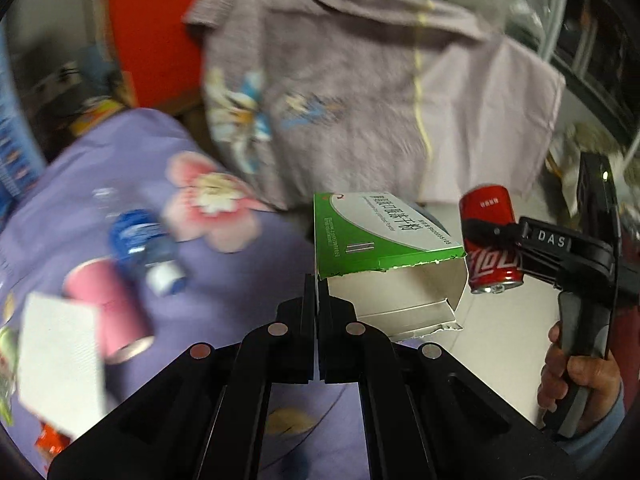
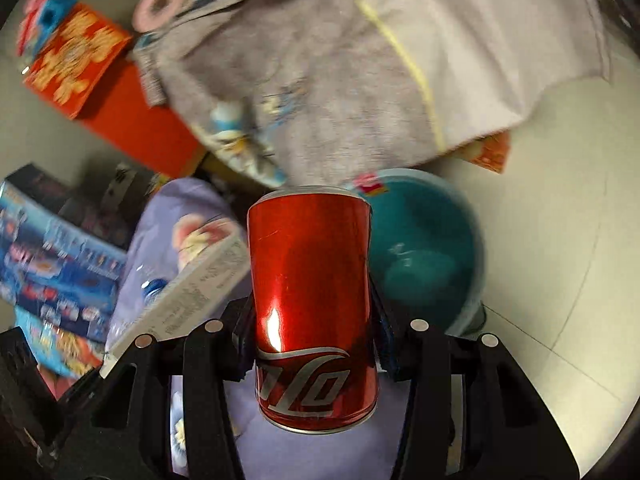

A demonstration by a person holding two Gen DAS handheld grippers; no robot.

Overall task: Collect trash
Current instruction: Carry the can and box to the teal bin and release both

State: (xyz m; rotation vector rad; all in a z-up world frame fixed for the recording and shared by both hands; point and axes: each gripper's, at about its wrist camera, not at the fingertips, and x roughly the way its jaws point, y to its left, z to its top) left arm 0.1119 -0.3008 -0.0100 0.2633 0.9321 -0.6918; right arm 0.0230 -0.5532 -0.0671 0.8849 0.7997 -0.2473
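Left wrist: left gripper (image 1: pixel 318 292) pinches the torn green-and-white carton (image 1: pixel 380 248) by its edge, above the purple floral sheet (image 1: pixel 240 280); plastic bottle (image 1: pixel 140 244) and pink cup (image 1: pixel 108 308) lie there. Right wrist: right gripper (image 2: pixel 314 332) clamps the red Coca-Cola can (image 2: pixel 312 300), beside a teal bin (image 2: pixel 424 252).

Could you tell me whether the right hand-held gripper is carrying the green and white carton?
No, the right hand-held gripper is clamped on a red cola can; the green and white carton is pinched by the left hand-held gripper.

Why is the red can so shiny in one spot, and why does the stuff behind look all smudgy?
Right wrist view: a lamp glints off the red can, which stays sharp; the teal bowl behind is smeared. Left wrist view: the green box is crisp, the blue bottle blurred.
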